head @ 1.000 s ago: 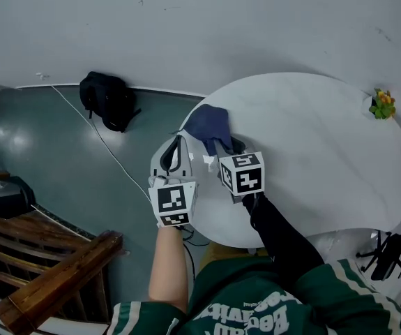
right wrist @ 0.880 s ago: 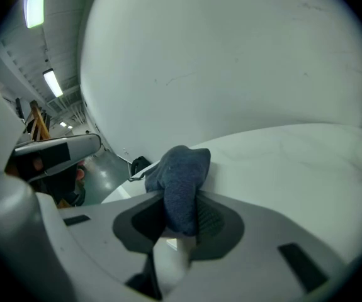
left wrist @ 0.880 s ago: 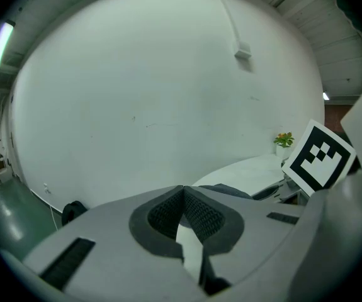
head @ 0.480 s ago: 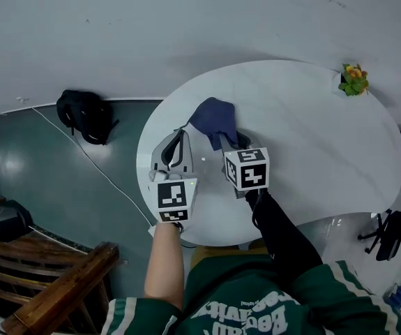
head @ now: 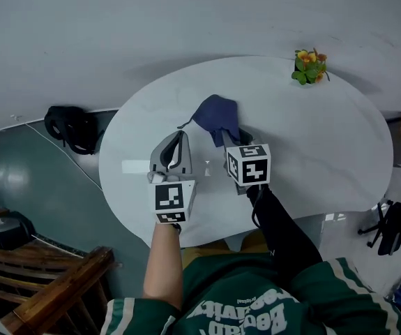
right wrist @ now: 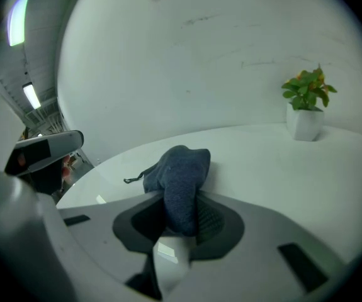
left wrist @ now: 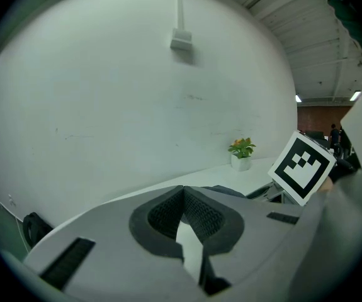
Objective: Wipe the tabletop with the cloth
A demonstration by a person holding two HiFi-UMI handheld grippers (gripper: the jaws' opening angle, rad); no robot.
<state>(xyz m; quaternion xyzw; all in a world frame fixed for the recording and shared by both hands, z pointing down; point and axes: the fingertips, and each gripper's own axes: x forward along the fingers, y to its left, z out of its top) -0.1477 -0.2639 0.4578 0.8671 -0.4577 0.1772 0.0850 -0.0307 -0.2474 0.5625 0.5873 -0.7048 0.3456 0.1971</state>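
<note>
From your head camera, the dark blue cloth (head: pixel 216 114) lies bunched on the round white table (head: pixel 312 138). Its near end is in your right gripper (head: pixel 229 142), and your left gripper (head: pixel 180 137) hovers just beside. Your left gripper view shows jaws pressed together on nothing. Your right gripper view shows jaws clamped on the cloth.

Cloth (head: pixel 216 116): dark blue, bunched into soft lump, thin cord (head: pixel 183 125) trailing toward 9 o'clock. Near end pinched between jaws of my right gripper (head: pixel 231 139). Rest lies on white oval desk (head: pixel 319 145), left of centre, 11 o'clock from jaws.
</note>
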